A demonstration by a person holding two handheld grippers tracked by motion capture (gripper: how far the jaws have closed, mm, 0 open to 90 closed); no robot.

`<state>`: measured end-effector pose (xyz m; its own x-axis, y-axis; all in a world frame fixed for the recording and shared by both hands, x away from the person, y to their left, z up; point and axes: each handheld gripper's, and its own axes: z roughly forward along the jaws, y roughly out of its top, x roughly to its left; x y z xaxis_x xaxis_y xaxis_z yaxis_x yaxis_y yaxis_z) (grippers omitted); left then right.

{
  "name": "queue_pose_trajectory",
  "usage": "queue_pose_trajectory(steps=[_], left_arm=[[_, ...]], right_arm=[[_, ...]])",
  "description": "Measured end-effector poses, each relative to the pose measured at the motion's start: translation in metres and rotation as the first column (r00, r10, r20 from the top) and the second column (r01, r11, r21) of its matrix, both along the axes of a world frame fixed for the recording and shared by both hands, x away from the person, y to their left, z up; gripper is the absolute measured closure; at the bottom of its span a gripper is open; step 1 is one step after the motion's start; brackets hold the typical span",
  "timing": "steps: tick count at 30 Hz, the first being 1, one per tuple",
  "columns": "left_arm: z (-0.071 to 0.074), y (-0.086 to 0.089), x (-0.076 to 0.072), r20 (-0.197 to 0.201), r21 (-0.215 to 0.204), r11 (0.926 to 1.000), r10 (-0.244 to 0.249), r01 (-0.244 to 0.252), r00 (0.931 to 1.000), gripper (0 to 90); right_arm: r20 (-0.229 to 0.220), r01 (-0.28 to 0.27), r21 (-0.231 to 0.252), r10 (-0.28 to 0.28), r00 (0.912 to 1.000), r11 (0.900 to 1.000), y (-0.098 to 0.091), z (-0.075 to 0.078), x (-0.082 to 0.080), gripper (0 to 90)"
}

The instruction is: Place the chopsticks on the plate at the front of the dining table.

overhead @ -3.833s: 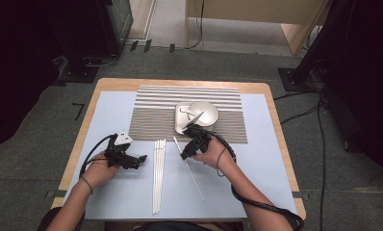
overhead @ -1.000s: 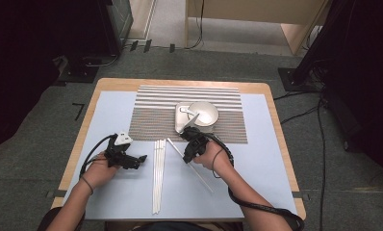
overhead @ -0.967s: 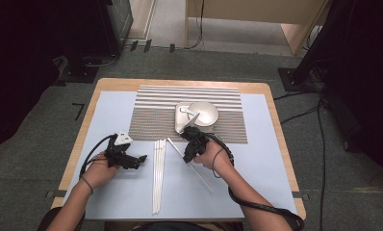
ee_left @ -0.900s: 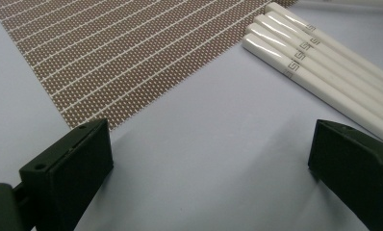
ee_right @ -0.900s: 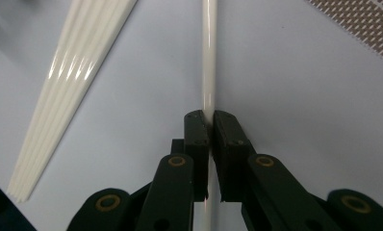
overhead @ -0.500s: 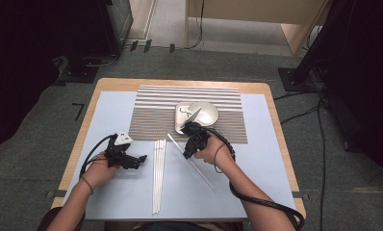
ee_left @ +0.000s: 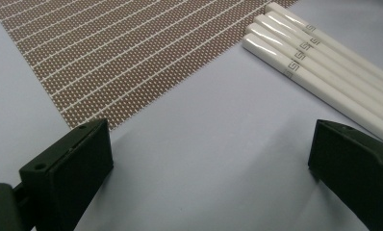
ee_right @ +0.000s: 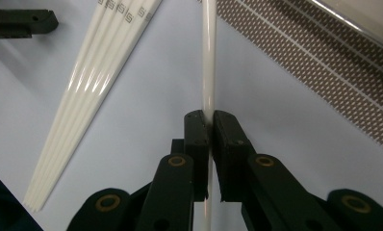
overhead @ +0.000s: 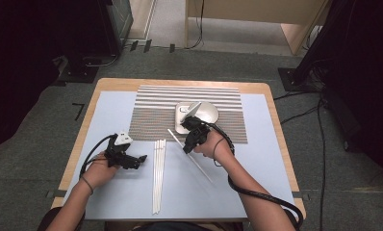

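Diagonally across the counter [overhead: 103,106], a single white chopstick [ee_right: 208,72] is pinched mid-length by the right gripper [ee_right: 211,120], its far tip aimed toward the chopstick holder [overhead: 199,113]; the left gripper [ee_left: 209,159], jaws spread, idles beside the remaining chopsticks [overhead: 158,173].

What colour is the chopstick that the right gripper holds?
The chopstick is glossy white. The right gripper view shows it best, clamped in the right gripper.

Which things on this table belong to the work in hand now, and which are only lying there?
In use:
- right gripper, fingers shut on one long white chopstick
- row of matching white chopsticks
- left gripper, open beside them

Lying about:
- brown striped placemat
- silver-grey holder on it
- pale blue table cover
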<state>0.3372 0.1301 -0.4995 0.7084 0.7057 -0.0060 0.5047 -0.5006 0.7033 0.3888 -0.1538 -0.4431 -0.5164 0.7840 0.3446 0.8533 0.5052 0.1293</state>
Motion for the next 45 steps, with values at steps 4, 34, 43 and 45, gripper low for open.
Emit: queue_pose_trajectory(steps=[4,34,43,45], left_arm=[[0.000,0.000,0.000,0.000,0.001,1.0000,0.000,0.000,1.0000,1.0],[0.000,0.000,0.000,0.000,-0.001,1.0000,0.001,-0.001,1.0000,1.0],[0.000,0.000,0.000,0.000,-0.002,1.0000,0.001,-0.001,1.0000,1.0],[0.000,0.000,0.000,0.000,-0.002,1.0000,0.001,-0.001,1.0000,1.0]], right_arm=[[-0.013,0.003,0.003,-0.003,0.9999,1.0000,0.002,-0.003,0.006,85.4],[-0.012,0.005,-0.014,-0.005,0.9999,0.9999,0.008,0.011,0.030,85.4],[-0.014,0.019,0.000,-0.019,0.9997,0.9998,0.009,0.015,0.037,85.4],[-0.019,0.021,-0.002,-0.021,0.9996,0.9998,0.008,0.015,0.039,85.4]])
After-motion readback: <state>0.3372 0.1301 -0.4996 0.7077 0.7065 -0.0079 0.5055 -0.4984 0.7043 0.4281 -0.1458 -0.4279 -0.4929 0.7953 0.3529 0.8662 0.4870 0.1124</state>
